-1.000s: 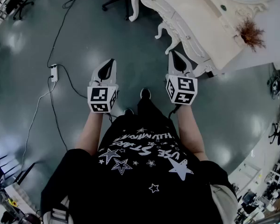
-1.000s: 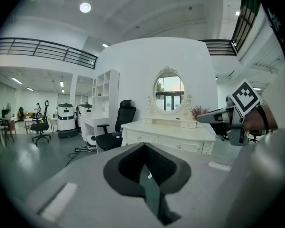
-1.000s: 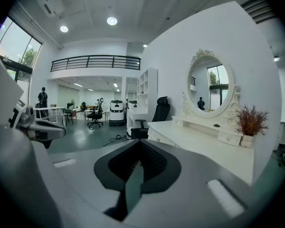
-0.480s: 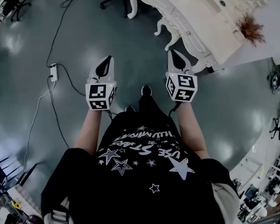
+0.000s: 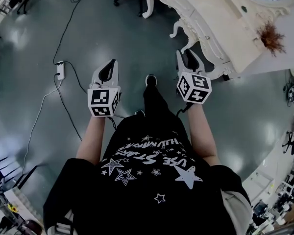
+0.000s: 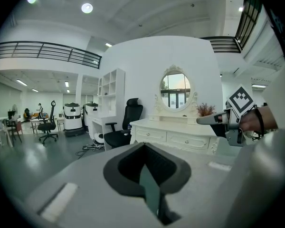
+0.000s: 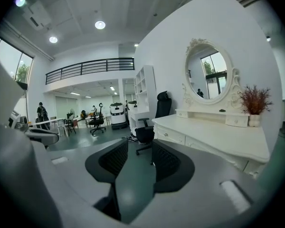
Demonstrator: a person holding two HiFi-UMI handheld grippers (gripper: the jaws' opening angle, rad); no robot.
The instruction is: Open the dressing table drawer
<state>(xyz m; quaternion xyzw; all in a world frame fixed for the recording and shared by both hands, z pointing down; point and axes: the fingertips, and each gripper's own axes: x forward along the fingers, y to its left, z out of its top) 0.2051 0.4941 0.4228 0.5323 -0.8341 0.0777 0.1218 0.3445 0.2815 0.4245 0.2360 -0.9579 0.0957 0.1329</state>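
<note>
A person in a black star-print T-shirt [image 5: 147, 180] stands holding a grey two-jaw gripper in each hand. The right gripper [image 5: 187, 57] has its jaws apart, with only floor showing between them. The left gripper [image 5: 114, 62] has its jaws pressed together on nothing.

The cream carved wooden dressing table [image 5: 213, 26] lies at about one o'clock from the right gripper, near but not touching. From the left gripper it is further off, at two o'clock. In the right gripper view, the table's knobbed drawer [image 7: 172, 136] sits flush in the table front at two o'clock of the jaws.

The glossy dark grey-green floor [image 5: 112, 28] carries black cables running to a white power strip [image 5: 60, 70] at nine o'clock of the left gripper. A black office chair [image 7: 154, 122] stands by the table's far end. An oval mirror [image 7: 208, 70] and a dried reddish plant [image 5: 271, 35] stand on the tabletop.
</note>
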